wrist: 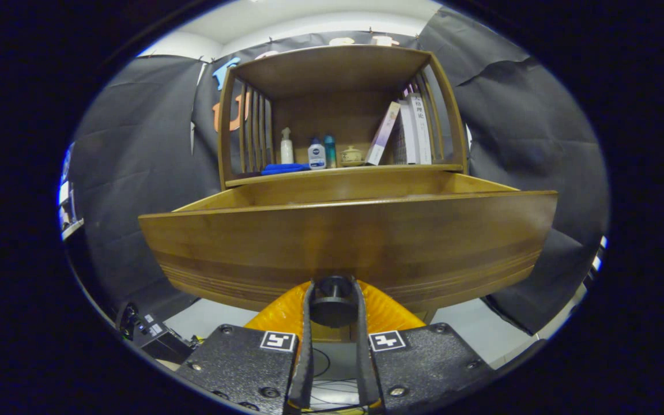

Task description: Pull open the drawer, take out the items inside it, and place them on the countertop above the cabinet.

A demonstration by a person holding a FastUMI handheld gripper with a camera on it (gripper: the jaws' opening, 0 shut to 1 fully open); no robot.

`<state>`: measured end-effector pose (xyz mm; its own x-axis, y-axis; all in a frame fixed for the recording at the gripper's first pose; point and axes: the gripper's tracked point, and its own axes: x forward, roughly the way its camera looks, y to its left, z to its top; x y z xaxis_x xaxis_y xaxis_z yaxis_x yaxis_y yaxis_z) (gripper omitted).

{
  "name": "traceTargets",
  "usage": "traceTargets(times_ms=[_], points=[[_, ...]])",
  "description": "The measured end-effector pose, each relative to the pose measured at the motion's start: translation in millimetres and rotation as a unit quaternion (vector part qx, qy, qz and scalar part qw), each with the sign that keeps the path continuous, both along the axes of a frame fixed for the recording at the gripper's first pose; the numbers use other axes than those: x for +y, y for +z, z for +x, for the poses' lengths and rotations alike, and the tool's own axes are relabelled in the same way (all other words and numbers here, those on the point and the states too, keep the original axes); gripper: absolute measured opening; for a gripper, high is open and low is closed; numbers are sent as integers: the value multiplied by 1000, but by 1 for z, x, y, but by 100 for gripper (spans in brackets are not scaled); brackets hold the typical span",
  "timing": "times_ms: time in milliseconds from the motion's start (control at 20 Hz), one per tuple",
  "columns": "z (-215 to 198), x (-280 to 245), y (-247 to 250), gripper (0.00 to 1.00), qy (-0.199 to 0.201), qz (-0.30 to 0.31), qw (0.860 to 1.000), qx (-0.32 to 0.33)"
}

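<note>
A wooden cabinet stands ahead with its drawer (343, 242) pulled out toward me. The drawer's dark round knob (333, 300) sits between my fingers, and the gripper (333, 301) is shut on it from both sides. The drawer's front panel hides whatever lies inside. Above the drawer runs the countertop (343, 173), a wooden shelf surface. On it rest a blue flat item (285, 169), a white pump bottle (286, 147), a small white and blue bottle (316, 155), a teal bottle (329, 151), a small ceramic pot (351, 155) and several leaning books (404, 132).
Slatted wooden sides (251, 129) and a top board enclose the countertop space. Black cloth walls surround the cabinet. Dark equipment (150, 334) sits on the pale floor down to the left of the fingers.
</note>
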<state>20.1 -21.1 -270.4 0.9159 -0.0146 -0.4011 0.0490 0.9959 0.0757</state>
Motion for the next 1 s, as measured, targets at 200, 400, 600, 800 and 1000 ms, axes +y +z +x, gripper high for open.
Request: traceTargets(times_ms=[200,400,600,800,1000], points=[[-9,6,-6,33,21,-12,1000,-4],[-10,6,-8,43,19,-3,1000,11],[-15,2,-3,57,34,-32,999,26],[-22,13,26,74,69,-14,997,37],[-25,17,67,84,90,-10,996,23]])
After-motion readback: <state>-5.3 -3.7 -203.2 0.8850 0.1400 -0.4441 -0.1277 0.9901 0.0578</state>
